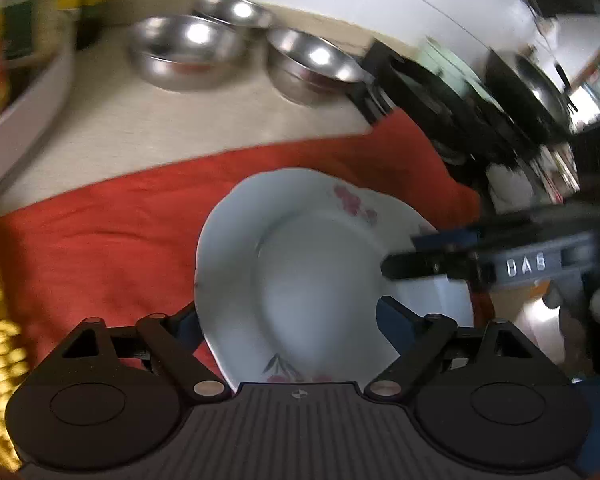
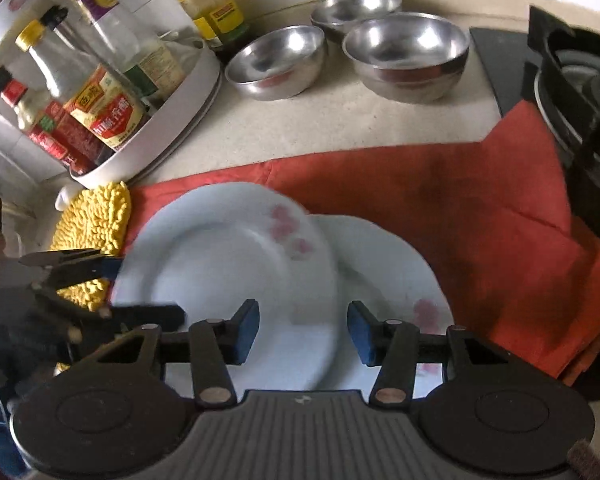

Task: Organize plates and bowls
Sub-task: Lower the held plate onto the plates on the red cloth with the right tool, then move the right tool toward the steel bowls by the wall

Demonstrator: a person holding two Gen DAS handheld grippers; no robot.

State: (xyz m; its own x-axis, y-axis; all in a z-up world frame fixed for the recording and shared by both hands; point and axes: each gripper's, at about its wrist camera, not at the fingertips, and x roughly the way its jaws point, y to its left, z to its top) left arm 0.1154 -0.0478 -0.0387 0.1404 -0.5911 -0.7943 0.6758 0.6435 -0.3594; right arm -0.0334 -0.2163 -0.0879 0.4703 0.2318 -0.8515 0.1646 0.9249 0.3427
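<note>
Countertop [image 2: 320, 120] | upper plate [image 2: 220, 256] hides lower plate [image 2: 384, 264] | left fingers [image 2: 112, 268] wide | right fingers [image 2: 248, 332] wide

Both grippers, the left gripper [image 1: 288, 316] and the right gripper [image 2: 303, 332], are matt black, with a ribbed dark-grey deck between two round black discs. Angled black links carry copper-coloured rivets, and their jaws end in blue pads. White raised letters mark one grey side.
</note>
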